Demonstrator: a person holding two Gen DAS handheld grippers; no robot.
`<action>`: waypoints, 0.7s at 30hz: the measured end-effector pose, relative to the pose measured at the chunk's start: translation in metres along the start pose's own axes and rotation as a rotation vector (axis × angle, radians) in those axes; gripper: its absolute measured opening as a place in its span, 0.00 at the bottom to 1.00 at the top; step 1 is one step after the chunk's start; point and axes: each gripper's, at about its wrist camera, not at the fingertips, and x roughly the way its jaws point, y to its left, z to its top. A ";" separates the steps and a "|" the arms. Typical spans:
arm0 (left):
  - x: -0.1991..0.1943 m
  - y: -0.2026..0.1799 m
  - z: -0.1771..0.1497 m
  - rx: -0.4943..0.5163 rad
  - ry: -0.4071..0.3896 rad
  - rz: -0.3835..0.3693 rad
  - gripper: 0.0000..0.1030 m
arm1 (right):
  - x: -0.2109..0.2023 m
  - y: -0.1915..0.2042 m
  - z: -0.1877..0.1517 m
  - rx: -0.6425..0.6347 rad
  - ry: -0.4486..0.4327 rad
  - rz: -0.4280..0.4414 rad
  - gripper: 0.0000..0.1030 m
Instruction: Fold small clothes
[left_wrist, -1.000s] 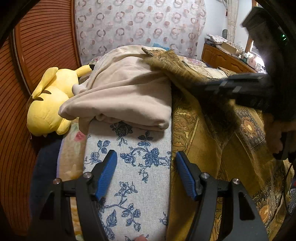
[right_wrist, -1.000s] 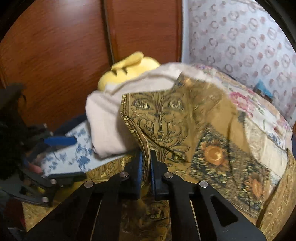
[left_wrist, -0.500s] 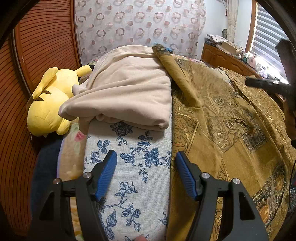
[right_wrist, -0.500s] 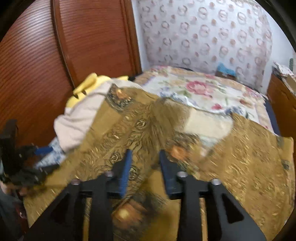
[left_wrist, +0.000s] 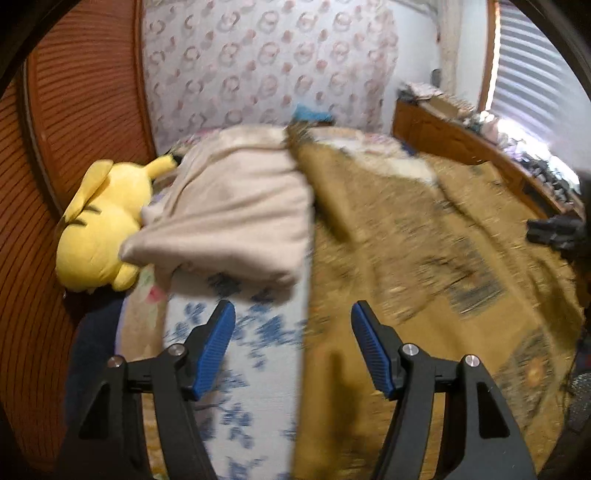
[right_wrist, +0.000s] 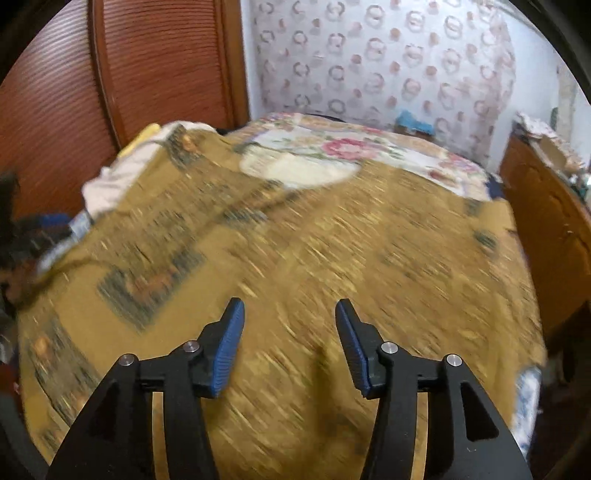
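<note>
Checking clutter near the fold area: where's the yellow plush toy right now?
In the left wrist view the yellow plush toy lies at the left edge of the bed, against the wooden slatted panel, with the folded beige garment touching its right side.

Ochre patterned cloth (right_wrist: 332, 258), beige garment (left_wrist: 236, 218), blue-flowered white fabric (left_wrist: 258, 369), yellow plush (left_wrist: 99, 229)

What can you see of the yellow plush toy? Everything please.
The yellow plush toy lies on its side at the bed's left edge, against the ribbed wooden panel. Soft, fuzzy fabric; dark stripes across its back, one long ear and a tail pointing toward the beige folded garment, which touches it. Only a sliver shows in the right wrist view. Face hidden.
</note>
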 end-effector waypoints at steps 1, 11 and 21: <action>-0.004 -0.009 0.004 0.020 -0.014 -0.014 0.63 | -0.003 -0.005 -0.007 0.010 0.005 -0.011 0.51; 0.046 -0.048 0.039 0.055 0.081 -0.058 0.49 | -0.014 -0.039 -0.054 0.077 0.028 -0.068 0.52; 0.094 -0.052 0.057 0.062 0.179 0.004 0.36 | -0.022 -0.048 -0.060 0.124 -0.001 -0.052 0.52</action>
